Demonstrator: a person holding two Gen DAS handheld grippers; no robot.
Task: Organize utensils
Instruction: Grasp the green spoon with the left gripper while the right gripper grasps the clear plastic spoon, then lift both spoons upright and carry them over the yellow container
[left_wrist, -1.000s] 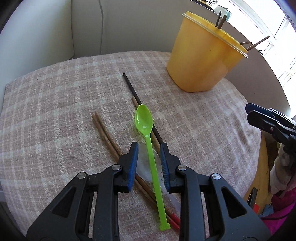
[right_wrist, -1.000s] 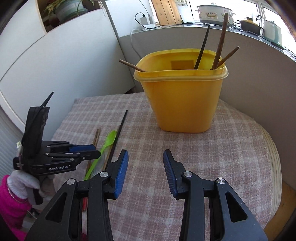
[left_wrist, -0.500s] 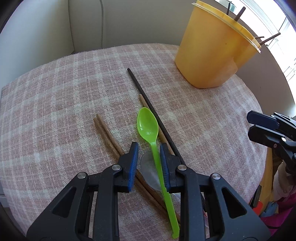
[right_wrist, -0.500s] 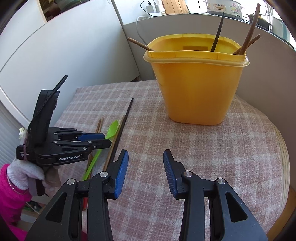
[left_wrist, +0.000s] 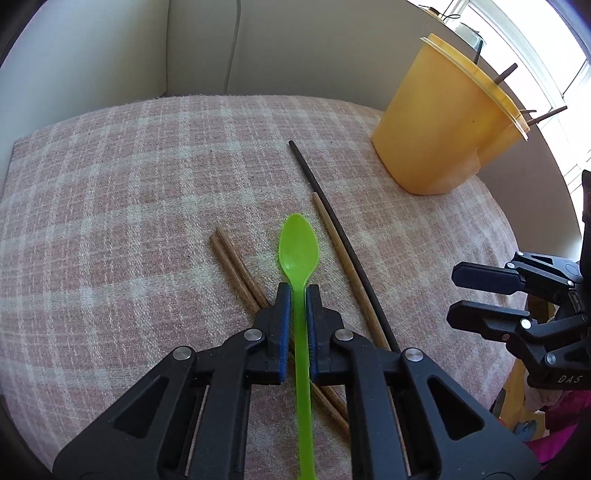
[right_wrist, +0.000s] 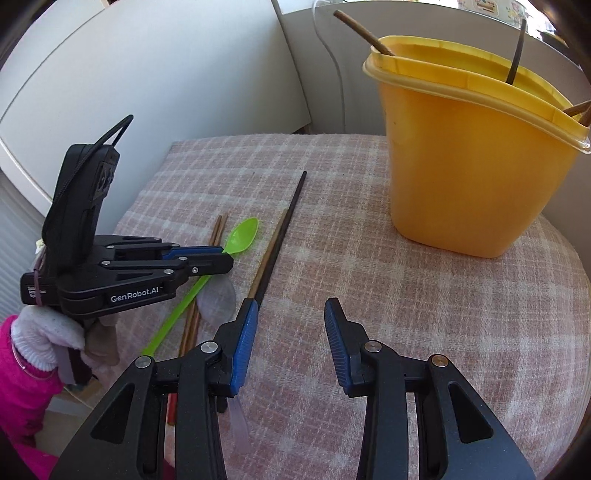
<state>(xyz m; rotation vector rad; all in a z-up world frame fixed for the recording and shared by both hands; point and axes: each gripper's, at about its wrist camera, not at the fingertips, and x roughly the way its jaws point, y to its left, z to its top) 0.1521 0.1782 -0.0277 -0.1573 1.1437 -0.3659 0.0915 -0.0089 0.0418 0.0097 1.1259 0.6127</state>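
Note:
My left gripper (left_wrist: 296, 291) is shut on the handle of a green plastic spoon (left_wrist: 298, 251), bowl pointing away; it also shows in the right wrist view (right_wrist: 242, 232). Under it lie a pair of brown chopsticks (left_wrist: 236, 266), another brown chopstick (left_wrist: 343, 262), a black chopstick (left_wrist: 332, 221) and a clear plastic spoon (right_wrist: 218, 299). A yellow container (right_wrist: 469, 177) at the far right holds several chopsticks. My right gripper (right_wrist: 290, 325) is open and empty, hovering over the cloth near the black chopstick's near end.
The round table is covered by a pink checked cloth (left_wrist: 129, 206). White walls stand close behind it. The table's edge drops off at the right (left_wrist: 517, 369) and the near side.
My left gripper has closed on the green spoon's handle, nearer the bowl, and lifted it slightly. The right gripper has moved closer to the container and lower.

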